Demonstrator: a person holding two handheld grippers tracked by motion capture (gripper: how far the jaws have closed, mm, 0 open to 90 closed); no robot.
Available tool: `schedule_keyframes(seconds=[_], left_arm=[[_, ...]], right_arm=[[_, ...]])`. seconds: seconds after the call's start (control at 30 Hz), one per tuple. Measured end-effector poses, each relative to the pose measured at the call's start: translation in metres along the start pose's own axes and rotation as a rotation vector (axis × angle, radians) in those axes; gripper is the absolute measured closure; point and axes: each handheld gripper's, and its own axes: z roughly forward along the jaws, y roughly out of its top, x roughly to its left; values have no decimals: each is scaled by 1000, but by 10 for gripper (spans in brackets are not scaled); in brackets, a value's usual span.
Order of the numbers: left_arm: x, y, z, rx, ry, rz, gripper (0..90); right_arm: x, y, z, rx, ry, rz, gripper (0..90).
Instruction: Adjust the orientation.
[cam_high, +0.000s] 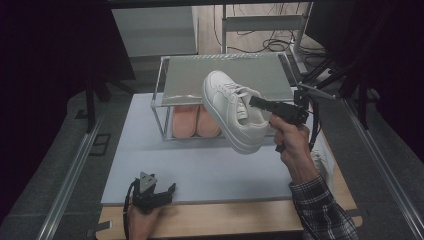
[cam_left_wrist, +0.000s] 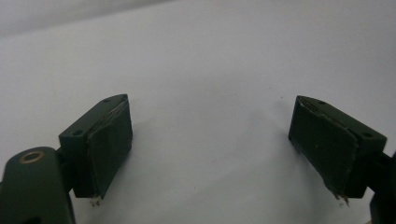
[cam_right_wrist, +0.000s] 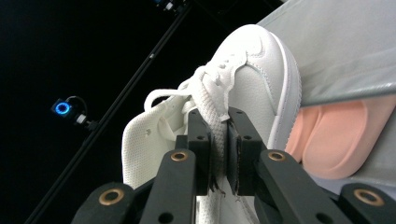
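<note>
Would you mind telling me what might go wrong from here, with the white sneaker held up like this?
The right gripper pinches the white sneaker only by its tongue and laces, so the hanging shoe may swing or slip out. It hangs tilted beside the rack, so its toe could knock the frame or top shelf. The left gripper rests open on the table and gives no support.

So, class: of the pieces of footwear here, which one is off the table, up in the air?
The white sneaker, held aloft by the right tongs; the peach pair sits under the rack's shelf.
</note>
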Motion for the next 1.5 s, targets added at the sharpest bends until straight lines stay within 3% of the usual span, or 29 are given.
schedule_keyframes(seconds=[0.27,0.67,1.0,1.13,1.2,1.37,1.5], left_arm=[[0,0,0,-1,0,-1,136],[0,0,0,1,0,1,136],[0,0,0,0,0,0,136],[0,0,0,-1,1,0,136],[0,0,0,-1,1,0,136],[0,0,0,-1,1,0,135],[0,0,0,0,1,0,135]], right_arm=[[-3,15,14,-36,-50,-7,811],[-11,32,34,-80,-110,24,809],[-17,42,56,-104,-188,9,806],[-21,45,66,-115,-192,25,796],[-24,44,69,-120,-172,32,768],[-23,43,74,-128,-141,14,647],[-25,44,70,-148,-106,27,536]])
